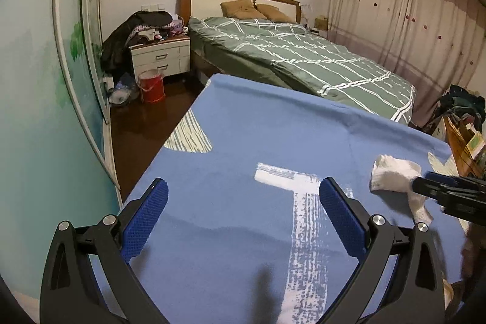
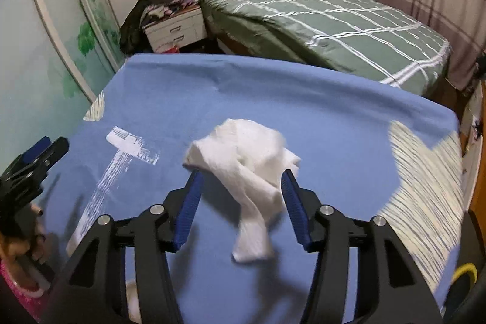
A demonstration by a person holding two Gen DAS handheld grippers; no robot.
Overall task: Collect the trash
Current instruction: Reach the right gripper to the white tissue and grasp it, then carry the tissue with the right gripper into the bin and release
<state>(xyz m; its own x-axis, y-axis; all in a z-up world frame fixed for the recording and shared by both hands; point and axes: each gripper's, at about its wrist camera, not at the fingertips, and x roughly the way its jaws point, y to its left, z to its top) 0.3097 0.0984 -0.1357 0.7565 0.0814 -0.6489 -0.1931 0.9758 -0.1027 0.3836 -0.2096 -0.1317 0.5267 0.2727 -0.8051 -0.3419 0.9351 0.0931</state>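
Note:
A crumpled white tissue [image 2: 246, 160] lies on the blue cloth-covered table [image 2: 319, 117]. My right gripper [image 2: 241, 175] is open, its blue-padded fingers on either side of the tissue, which trails back between them. In the left wrist view the tissue [image 1: 391, 173] sits at the right, with the right gripper's fingers [image 1: 437, 182] reaching it from the right. My left gripper [image 1: 243, 187] is open and empty above the table, well left of the tissue. It shows at the left edge of the right wrist view [image 2: 45, 154].
A bed with a green checked quilt [image 1: 303, 53] stands beyond the table. A white nightstand [image 1: 161, 56] piled with clothes and a red bucket [image 1: 151, 87] are at the back left. A wardrobe wall [image 1: 45, 81] runs along the left. Curtains [image 1: 410, 11] hang at the right.

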